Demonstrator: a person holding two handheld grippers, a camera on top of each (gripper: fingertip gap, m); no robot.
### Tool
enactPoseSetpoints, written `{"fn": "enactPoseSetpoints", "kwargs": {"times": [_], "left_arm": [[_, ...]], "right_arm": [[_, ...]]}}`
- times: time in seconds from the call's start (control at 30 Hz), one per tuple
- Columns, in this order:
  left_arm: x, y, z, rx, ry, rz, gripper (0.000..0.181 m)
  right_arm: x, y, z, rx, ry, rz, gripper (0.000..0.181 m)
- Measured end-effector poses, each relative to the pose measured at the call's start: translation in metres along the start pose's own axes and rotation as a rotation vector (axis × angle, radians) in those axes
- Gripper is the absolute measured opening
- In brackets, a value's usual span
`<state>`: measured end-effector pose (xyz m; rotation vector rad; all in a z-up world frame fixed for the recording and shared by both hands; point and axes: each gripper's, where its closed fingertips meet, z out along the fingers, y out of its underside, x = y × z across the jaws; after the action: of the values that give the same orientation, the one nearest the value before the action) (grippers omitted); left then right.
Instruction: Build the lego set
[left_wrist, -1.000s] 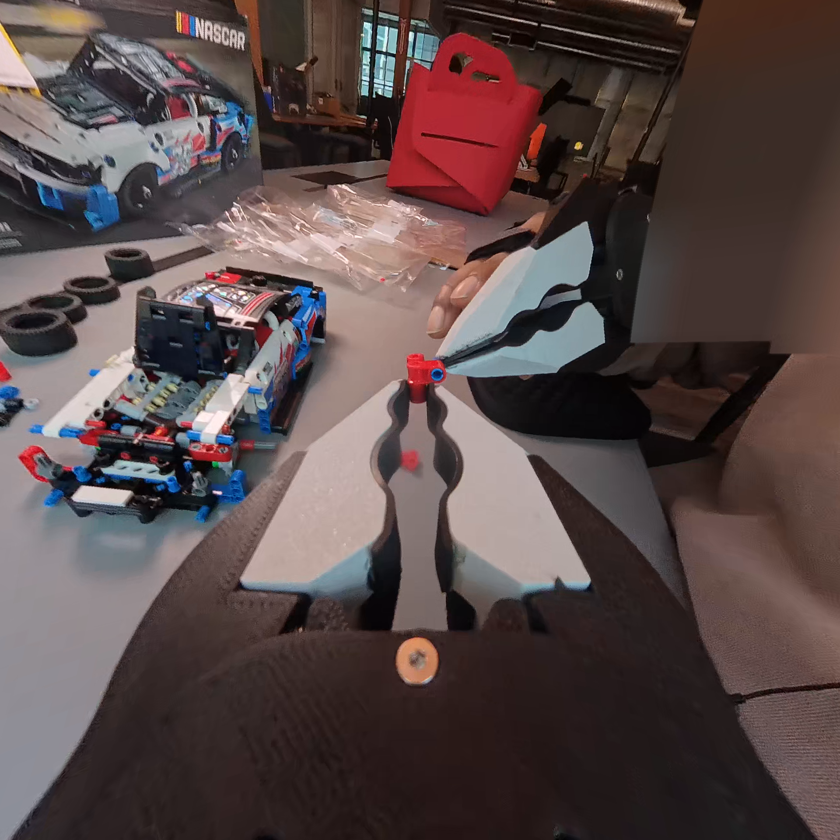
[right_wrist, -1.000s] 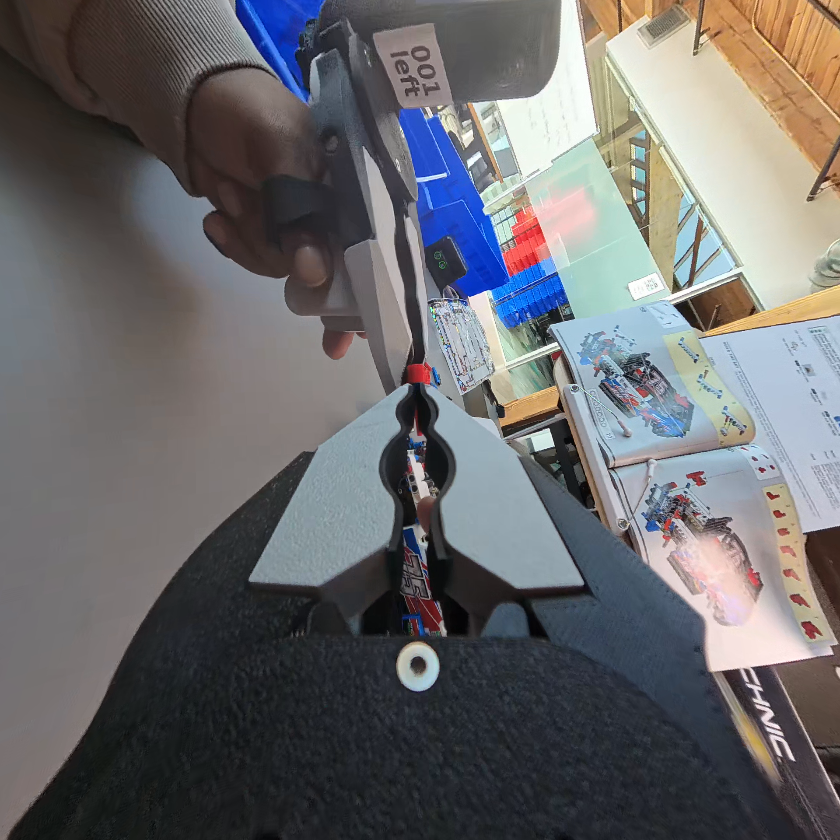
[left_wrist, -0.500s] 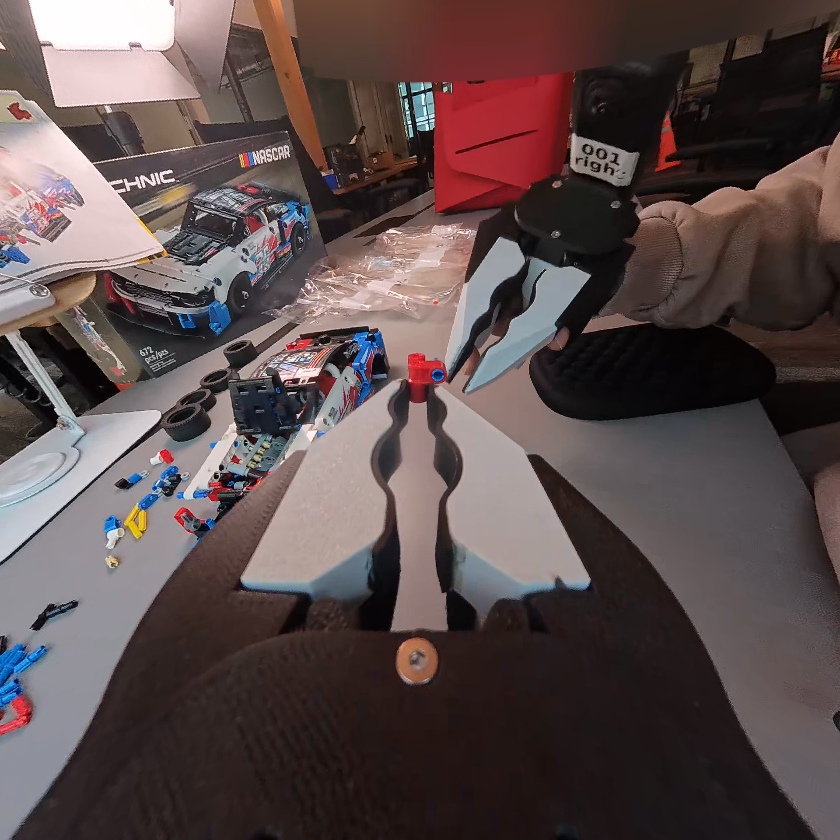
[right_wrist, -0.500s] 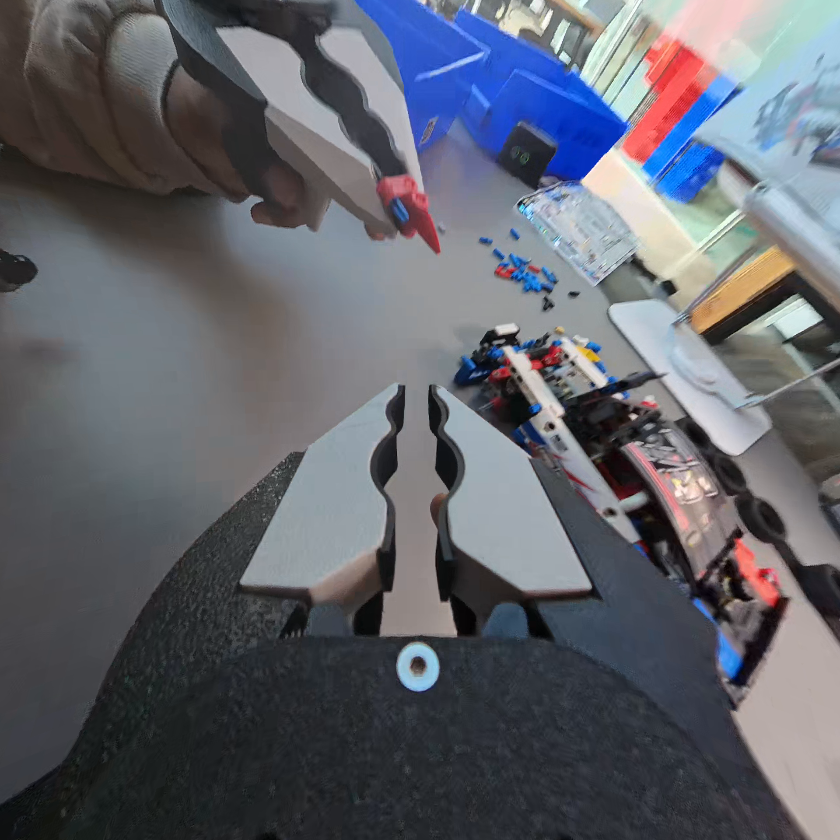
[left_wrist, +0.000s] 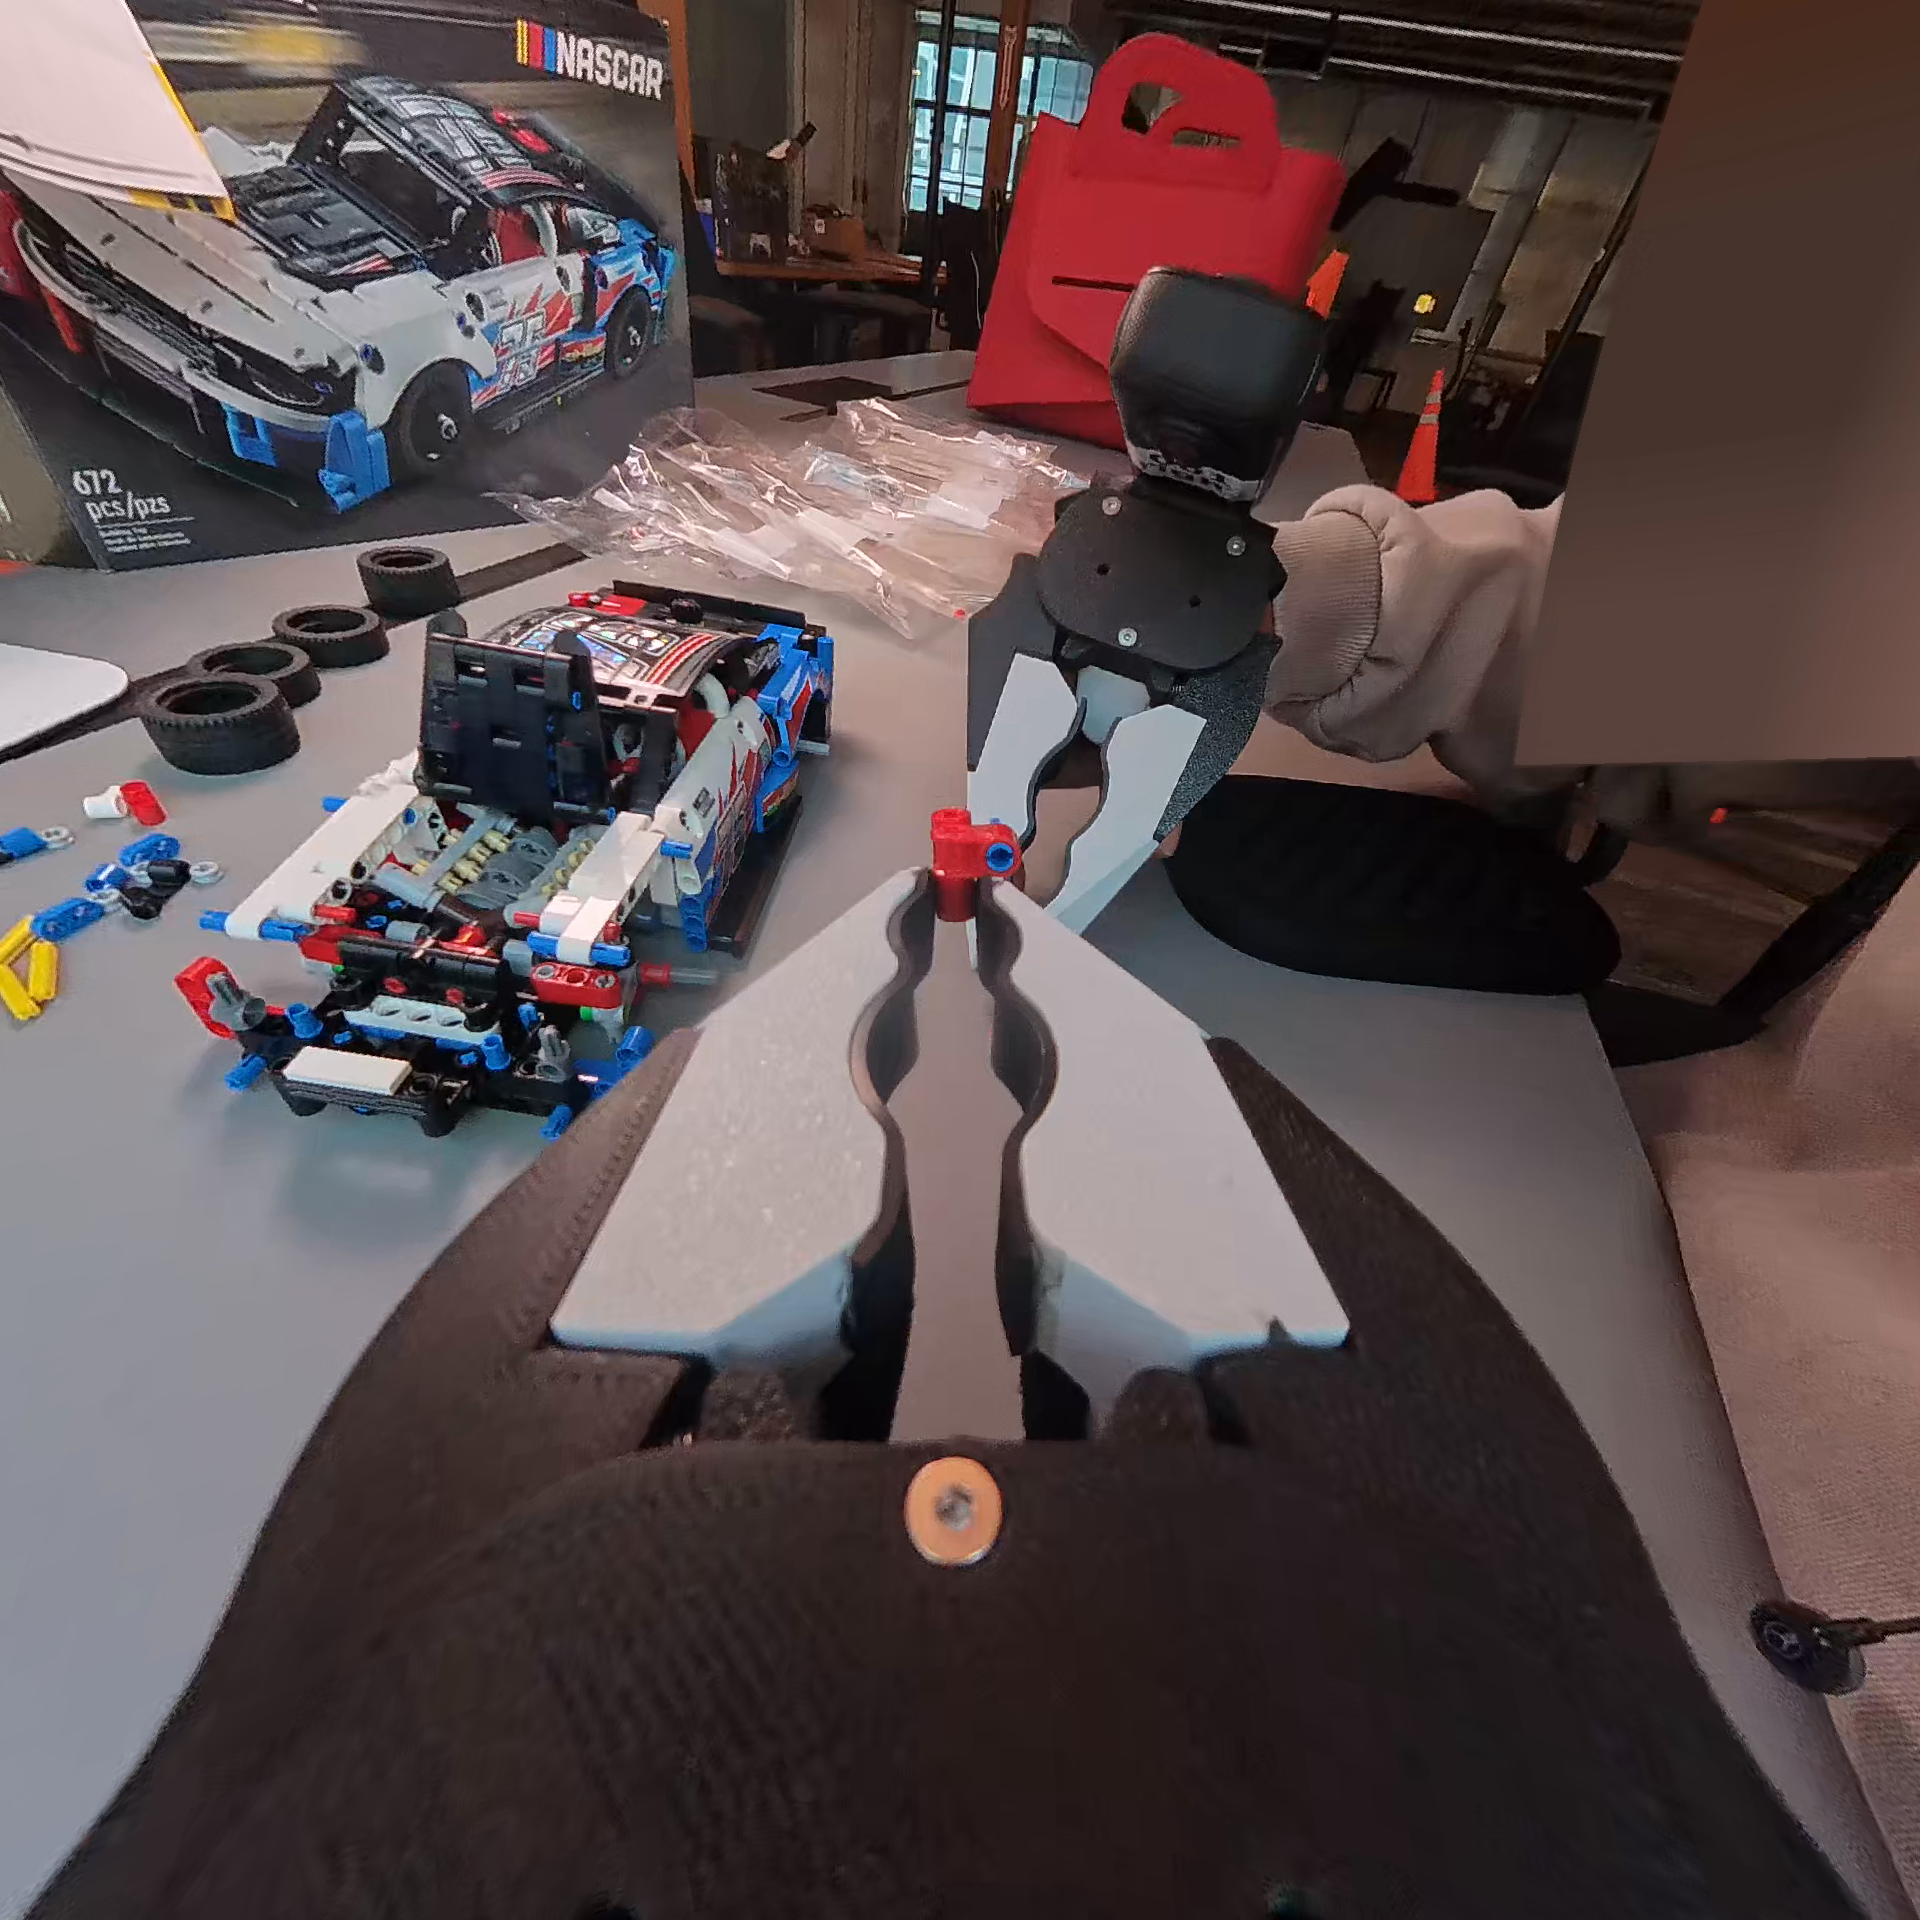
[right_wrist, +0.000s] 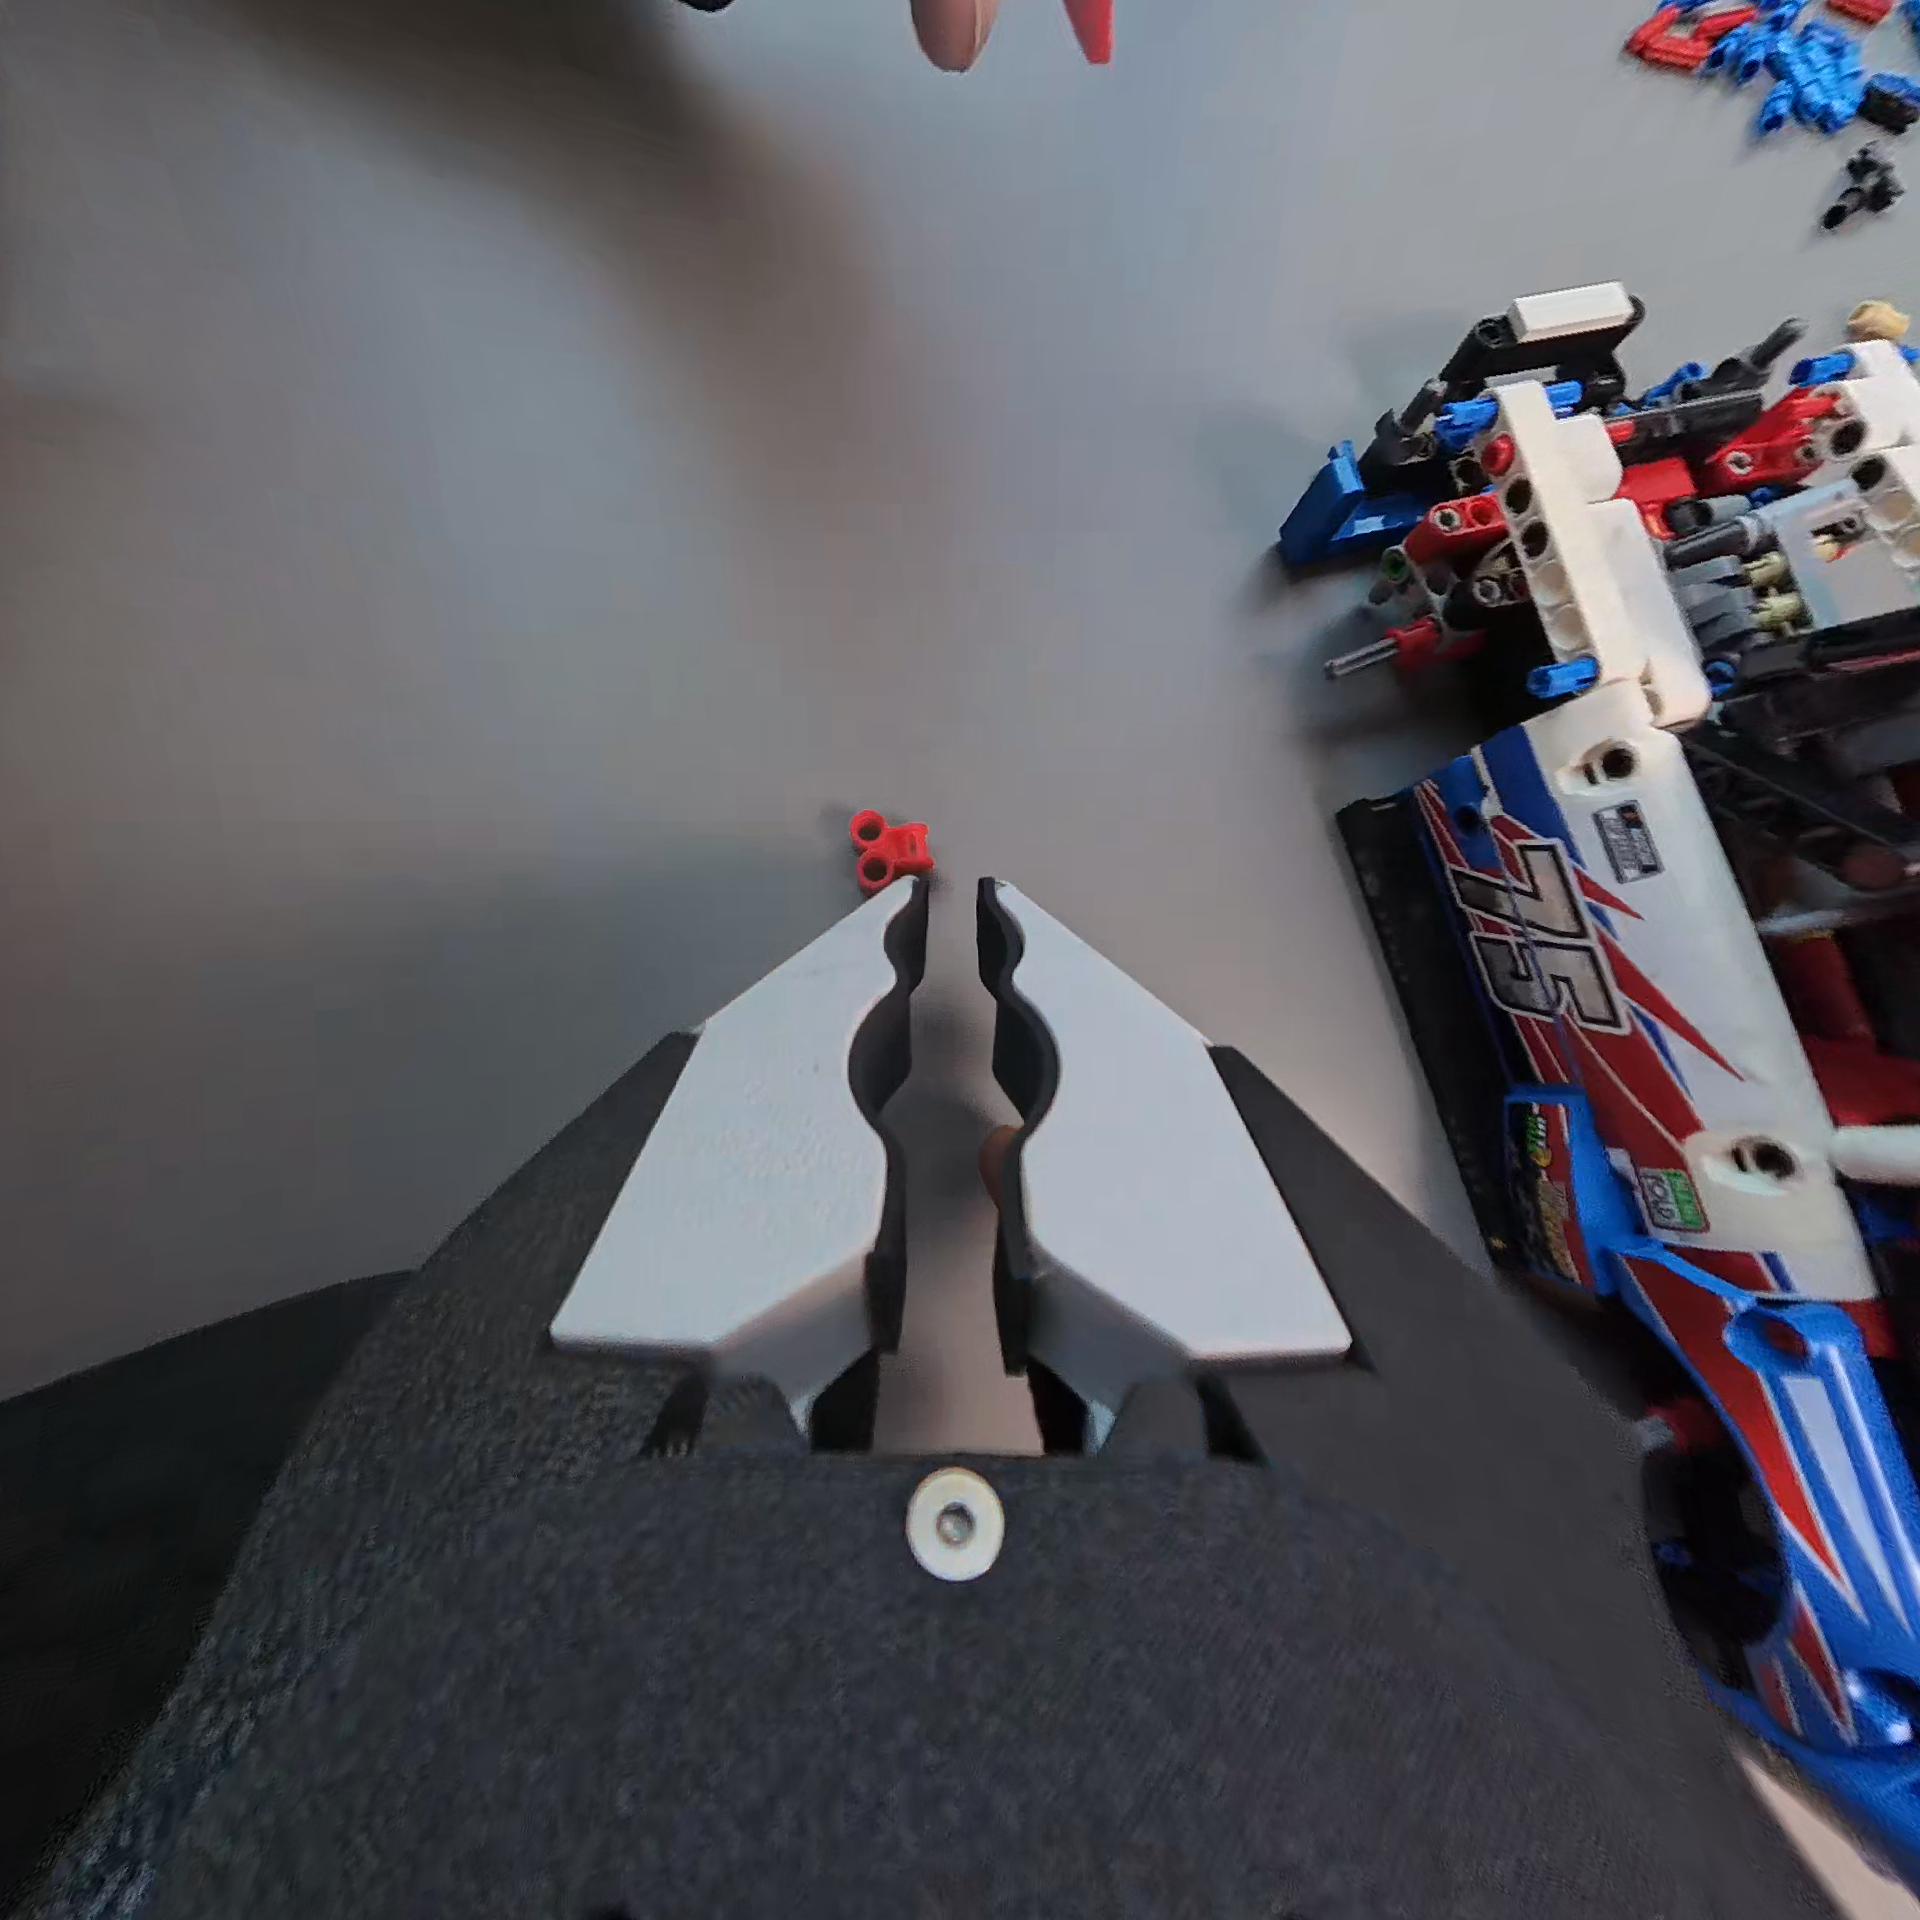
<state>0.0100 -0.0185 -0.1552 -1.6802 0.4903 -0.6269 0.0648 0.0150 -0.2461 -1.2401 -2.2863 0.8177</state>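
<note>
The left gripper (left_wrist: 958, 894) has its fingers clamped on a small red connector with a blue pin (left_wrist: 968, 844), held at the fingertips above the grey surface (left_wrist: 260, 1299), to the right of the part-built car (left_wrist: 540, 842). The right gripper (right_wrist: 951, 883) points down at the surface with its fingers slightly apart and nothing between them; a second small red connector (right_wrist: 886, 847) lies on the surface just beyond its left fingertip, to the left of the car (right_wrist: 1662, 831). In the left wrist view the right gripper (left_wrist: 1049, 883) appears farther off, right of the car, held by a hand in a beige sleeve (left_wrist: 1392, 623). The car rests on the surface, white, blue and red, with its black hood panel raised. Four black tyres (left_wrist: 218, 722) lie behind the car to its left, and loose blue, red, yellow and black pieces (left_wrist: 104, 862) are scattered to its left. The set's box (left_wrist: 343, 260) stands behind the car, clear plastic bags (left_wrist: 790, 499) lie behind it to the right, and a red felt bag (left_wrist: 1153, 249) stands beyond those.
</note>
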Motion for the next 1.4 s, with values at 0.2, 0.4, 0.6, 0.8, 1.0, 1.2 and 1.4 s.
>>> {"fn": "enactPoseSetpoints", "kwargs": {"times": [0.2,0.4,0.6,0.8,1.0,1.2,1.4], "left_arm": [[-0.001,0.005,0.001,-0.03,-0.014,-0.008,0.006],[-0.006,0.011,0.003,-0.051,-0.006,-0.133,0.006],[-0.011,0.014,0.002,-0.048,-0.001,-0.256,0.006],[-0.015,0.011,0.004,0.012,0.002,-0.456,0.006],[-0.017,0.004,0.006,0.103,0.027,-0.622,0.006],[-0.018,0.007,0.006,0.094,0.043,-0.66,0.006],[-0.019,0.009,0.007,0.09,0.044,-0.686,0.006]], "right_arm": [[-0.011,0.006,-0.001,-0.096,-0.098,0.147,0.015],[-0.018,-0.002,0.005,-0.048,0.021,0.353,0.02],[-0.014,-0.004,0.013,-0.087,0.2,0.204,0.005],[0.019,-0.068,-0.03,0.29,0.62,-0.078,0.005],[0.026,-0.099,-0.022,0.34,0.67,-0.132,0.004],[0.028,-0.102,-0.02,0.331,0.682,-0.159,0.004],[0.028,-0.1,-0.018,0.306,0.699,-0.186,0.004]]}}
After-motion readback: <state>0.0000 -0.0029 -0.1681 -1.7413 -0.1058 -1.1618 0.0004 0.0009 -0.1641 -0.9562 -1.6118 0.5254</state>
